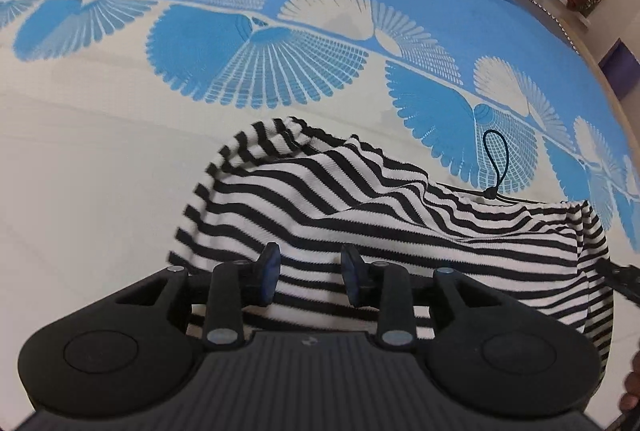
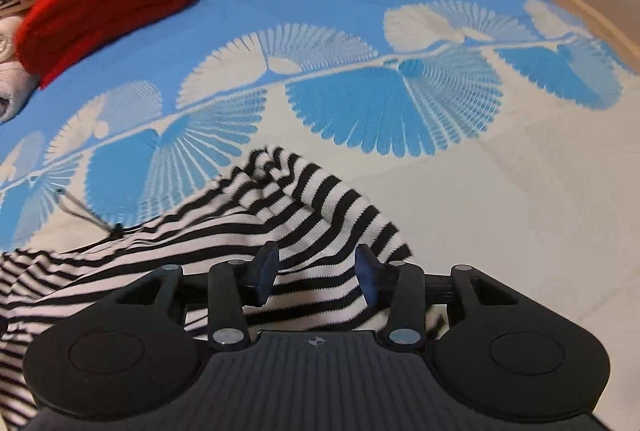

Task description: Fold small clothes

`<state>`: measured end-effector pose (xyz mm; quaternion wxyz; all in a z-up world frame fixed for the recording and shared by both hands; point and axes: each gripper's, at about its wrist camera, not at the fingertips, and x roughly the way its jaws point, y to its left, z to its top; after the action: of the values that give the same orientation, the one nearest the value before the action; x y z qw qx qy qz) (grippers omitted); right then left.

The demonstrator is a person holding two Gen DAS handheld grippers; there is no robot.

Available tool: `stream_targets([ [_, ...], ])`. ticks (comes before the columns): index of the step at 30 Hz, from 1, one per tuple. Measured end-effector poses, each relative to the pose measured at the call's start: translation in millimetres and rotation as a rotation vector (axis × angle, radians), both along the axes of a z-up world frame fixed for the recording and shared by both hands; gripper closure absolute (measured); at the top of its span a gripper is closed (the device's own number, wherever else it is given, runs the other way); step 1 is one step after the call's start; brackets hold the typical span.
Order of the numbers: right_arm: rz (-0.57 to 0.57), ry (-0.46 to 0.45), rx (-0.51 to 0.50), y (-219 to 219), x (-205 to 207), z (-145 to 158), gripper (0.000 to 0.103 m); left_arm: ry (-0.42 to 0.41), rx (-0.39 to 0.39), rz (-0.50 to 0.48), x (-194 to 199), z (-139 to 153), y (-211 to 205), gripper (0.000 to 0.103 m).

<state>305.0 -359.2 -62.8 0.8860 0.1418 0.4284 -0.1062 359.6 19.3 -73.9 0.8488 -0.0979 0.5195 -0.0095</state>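
Left wrist view: our left gripper [image 1: 308, 273], jaws apart, hovers over the striped garment [image 1: 380, 207] at lower centre; we should smooth it before creasing. Right wrist view: our right gripper [image 2: 316, 273], jaws apart, unloaded, above the same garment [image 2: 248, 231]; no containers visible

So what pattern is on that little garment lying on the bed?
Black and white stripes on the garment, clearest in the left wrist view.
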Motion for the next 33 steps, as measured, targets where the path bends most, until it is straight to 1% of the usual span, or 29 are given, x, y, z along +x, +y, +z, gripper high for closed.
stream_targets([
  [3, 0.023, -0.041, -0.019, 2, -17, 19, 0.057, -0.005, 0.008, 0.005, -10, 8, 5, 0.066],
  [6, 0.057, -0.083, -0.062, 3, -37, 36, 0.056, -0.034, 0.044, 0.007, -24, 20, 9, 0.066],
  [7, 0.069, -0.099, -0.083, 3, -44, 42, 0.056, -0.063, 0.07, 0.008, -31, 26, 9, 0.067],
  [8, 0.077, -0.113, -0.098, 2, -50, 47, 0.056, -0.103, 0.118, 0.007, -39, 32, 8, 0.067],
  [10, 0.089, -0.169, -0.132, 0, -67, 61, 0.056, -0.165, 0.227, -0.033, -54, 46, 3, 0.067],
  [11, 0.097, -0.203, -0.142, -3, -76, 68, 0.056, -0.196, 0.259, -0.051, -63, 55, 2, 0.067],
  [13, 0.111, -0.263, -0.146, -7, -96, 82, 0.056, -0.267, 0.258, -0.049, -84, 76, 4, 0.067],
  [14, 0.115, -0.296, -0.145, -9, -108, 89, 0.054, -0.289, 0.25, -0.044, -94, 84, 5, 0.067],
  [15, 0.12, -0.325, -0.143, -11, -120, 94, 0.054, -0.307, 0.241, -0.035, -105, 89, 6, 0.067],
  [17, 0.139, -0.346, -0.148, -14, -140, 99, 0.051, -0.334, 0.217, -0.005, -130, 93, 7, 0.067],
  [18, 0.14, -0.349, -0.154, -15, -148, 101, 0.051, -0.336, 0.21, 0.009, -140, 90, 6, 0.067],
  [20, 0.123, -0.349, -0.151, -20, -161, 101, 0.049, -0.336, 0.22, 0.012, -160, 73, 0, 0.067],
  [22, 0.084, -0.347, -0.133, -26, -173, 97, 0.049, -0.336, 0.268, -0.024, -178, 46, -8, 0.067],
  [23, 0.063, -0.348, -0.131, -27, -179, 94, 0.048, -0.293, 0.298, -0.044, -183, 31, -13, 0.067],
  [24, 0.037, -0.344, -0.126, -29, -184, 90, 0.048, -0.238, 0.305, -0.049, -184, 20, -15, 0.067],
  [25, 0.011, -0.34, -0.116, -32, -188, 85, 0.048, -0.206, 0.277, -0.039, -184, 15, -14, 0.067],
  [26, -0.008, -0.338, -0.103, -34, -192, 81, 0.048, -0.199, 0.236, -0.033, -184, 14, -12, 0.067],
  [27, -0.028, -0.328, -0.087, -34, -196, 74, 0.048, -0.204, 0.217, -0.039, -182, 14, -11, 0.067],
  [29, -0.044, -0.292, -0.063, -34, -197, 65, 0.048, -0.217, 0.235, -0.041, -181, 15, -8, 0.067],
  [30, -0.039, -0.3, -0.066, -33, -198, 64, 0.048, -0.207, 0.23, -0.025, -180, 14, -3, 0.067],
  [31, -0.027, -0.304, -0.081, -31, -200, 64, 0.048, -0.185, 0.2, 0.001, -179, 11, 3, 0.067],
  [33, -0.001, -0.297, -0.117, -26, -201, 63, 0.048, -0.135, 0.111, 0.066, -177, 6, 17, 0.067],
])
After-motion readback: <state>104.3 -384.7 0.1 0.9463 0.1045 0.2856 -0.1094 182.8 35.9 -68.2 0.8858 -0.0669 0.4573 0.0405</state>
